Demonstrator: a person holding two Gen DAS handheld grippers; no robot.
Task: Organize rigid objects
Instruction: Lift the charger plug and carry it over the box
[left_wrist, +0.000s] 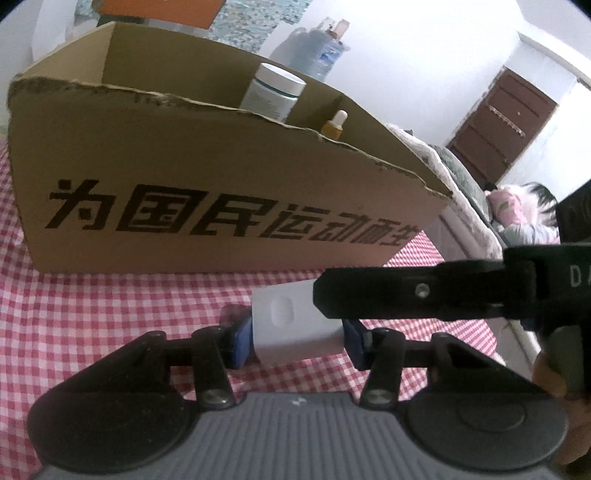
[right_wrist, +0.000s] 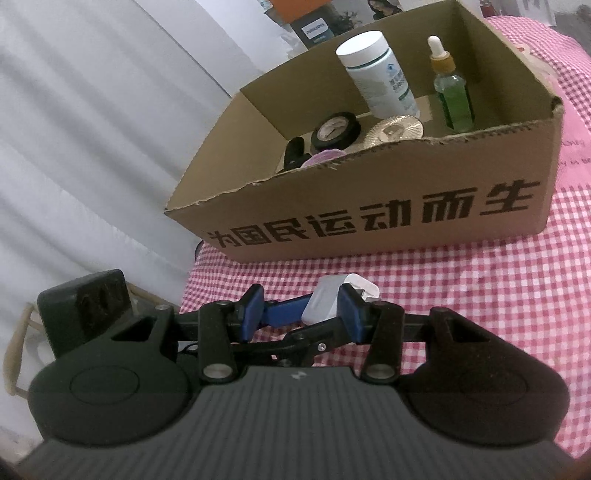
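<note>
the left gripper (left_wrist: 297, 341) is clamped on a white charger block (left_wrist: 295, 325), one blue pad on each side of it, low over the red-and-white checked cloth (left_wrist: 110, 314). the right gripper (right_wrist: 301, 314) reaches across from the other side; its pads sit wider than the block, one against the block's end and the other apart from it — so it looks parted rather than gripping (from the left wrist view only a black finger of it shows, laid over the block's far end).

just behind stands the cardboard box (right_wrist: 369, 206) with black printed characters on its near wall and a torn top edge. inside it: a white bottle (right_wrist: 376, 74) with a green-trimmed label, standing; a green dropper bottle (right_wrist: 452, 92) beside it, upright; a roll of black tape (right_wrist: 335, 129); a ridged silver disc (right_wrist: 393, 131); a pink item and a small black piece, both half hidden by the wall.
</note>
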